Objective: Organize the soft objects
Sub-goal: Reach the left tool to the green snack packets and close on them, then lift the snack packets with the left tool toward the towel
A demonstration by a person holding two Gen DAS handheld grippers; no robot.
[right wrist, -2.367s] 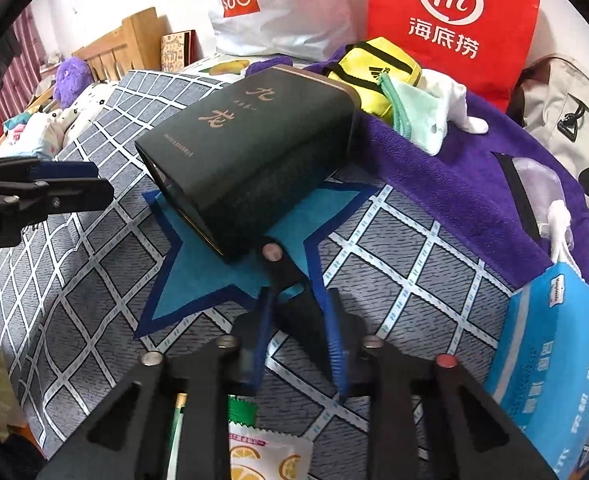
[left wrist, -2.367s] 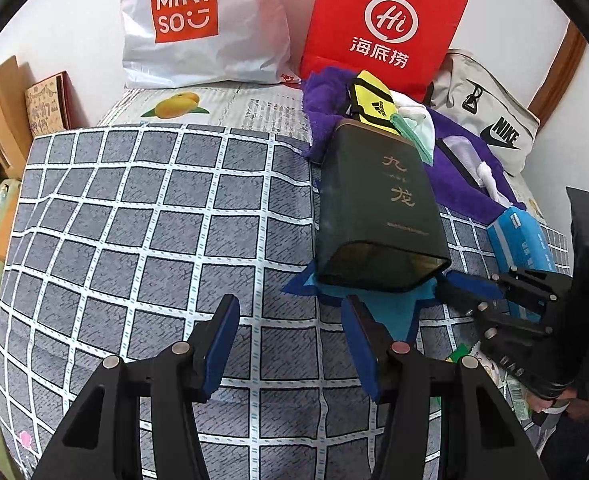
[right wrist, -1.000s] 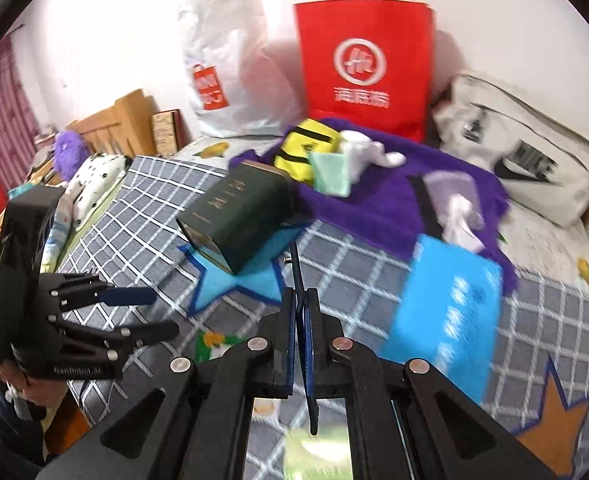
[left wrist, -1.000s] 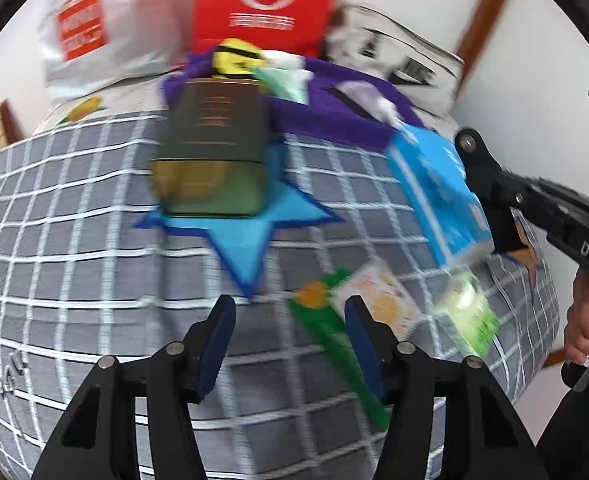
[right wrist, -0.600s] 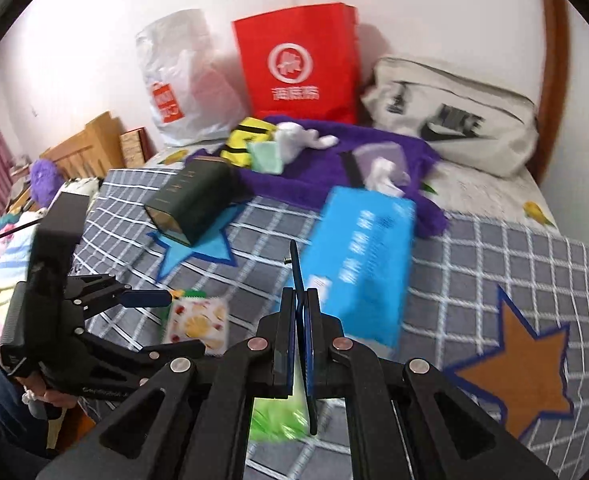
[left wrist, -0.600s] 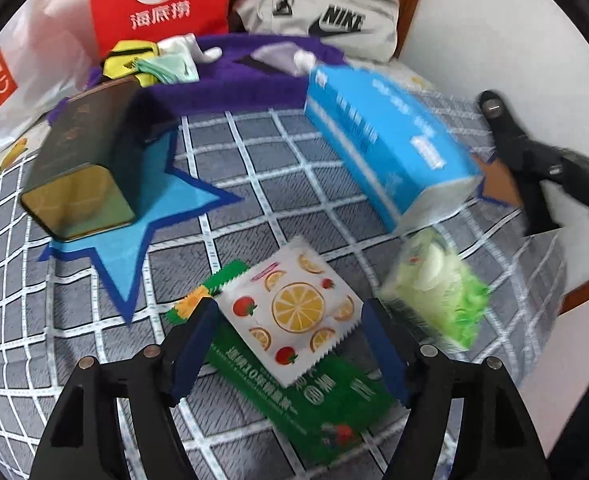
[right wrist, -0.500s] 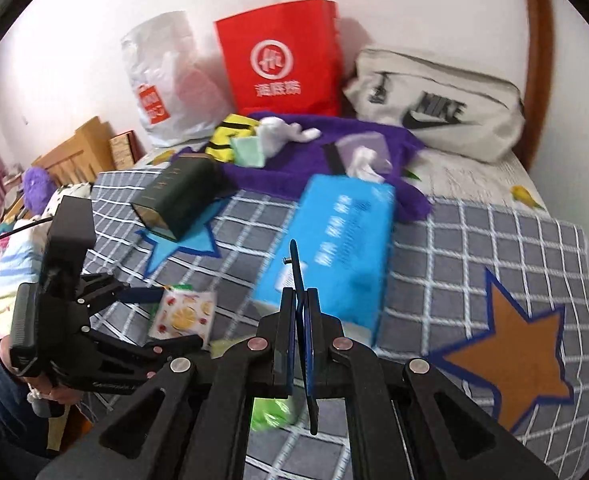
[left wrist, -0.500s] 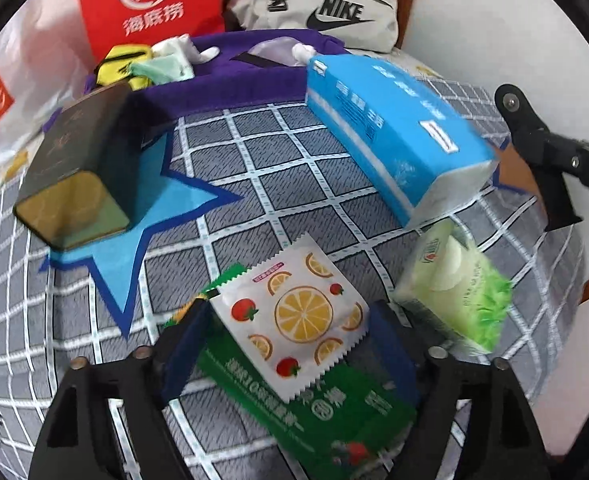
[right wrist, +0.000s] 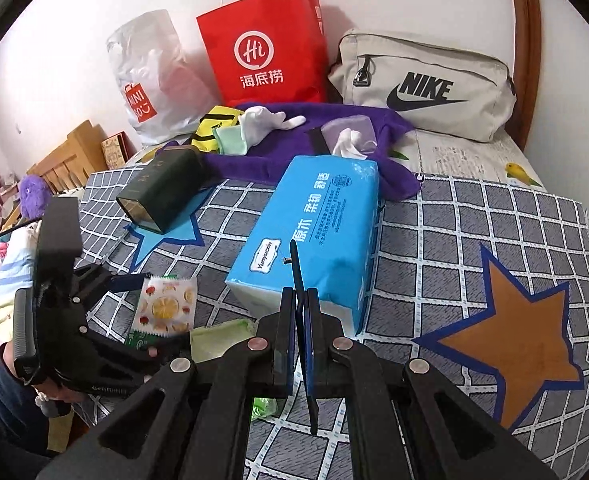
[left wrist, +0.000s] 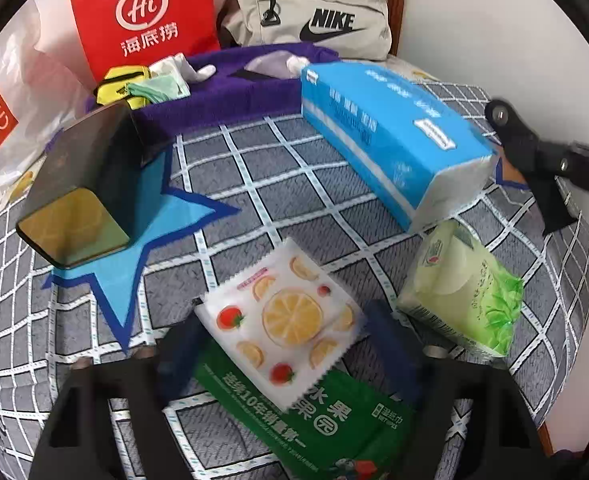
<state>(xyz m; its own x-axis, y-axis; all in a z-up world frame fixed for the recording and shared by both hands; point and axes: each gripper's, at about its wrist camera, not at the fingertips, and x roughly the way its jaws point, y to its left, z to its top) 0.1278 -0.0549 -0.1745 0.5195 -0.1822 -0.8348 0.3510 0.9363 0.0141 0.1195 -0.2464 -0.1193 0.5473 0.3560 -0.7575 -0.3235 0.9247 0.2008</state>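
A white fruit-print packet (left wrist: 290, 316) lies on a green wet-wipes pack (left wrist: 314, 424) on the checked bedspread (left wrist: 254, 184). My left gripper (left wrist: 284, 326) straddles this packet, one finger at each side, and its jaws are closing; blur hides whether the pads press. A pale green tissue pack (left wrist: 466, 292) lies to its right, with a long blue tissue pack (left wrist: 382, 128) behind. My right gripper (right wrist: 301, 312) is shut on nothing, hovering at the near end of the blue tissue pack (right wrist: 314, 232). The right wrist view shows the fruit-print packet (right wrist: 166, 304) between the left fingers.
A dark green box (left wrist: 86, 184) lies on a blue star at the left. A purple towel (left wrist: 222, 96) carrying small cloths and a yellow pouch lies at the back, before a red paper bag (left wrist: 142, 16), a Nike bag (left wrist: 314, 20) and a white plastic bag (right wrist: 150, 80). The bed edge runs along the right.
Both grippers swung right, away from the dark box and towards the packets. The left gripper dropped over the fruit-print packet with its fingers spread around it. The right gripper closed and stayed shut.
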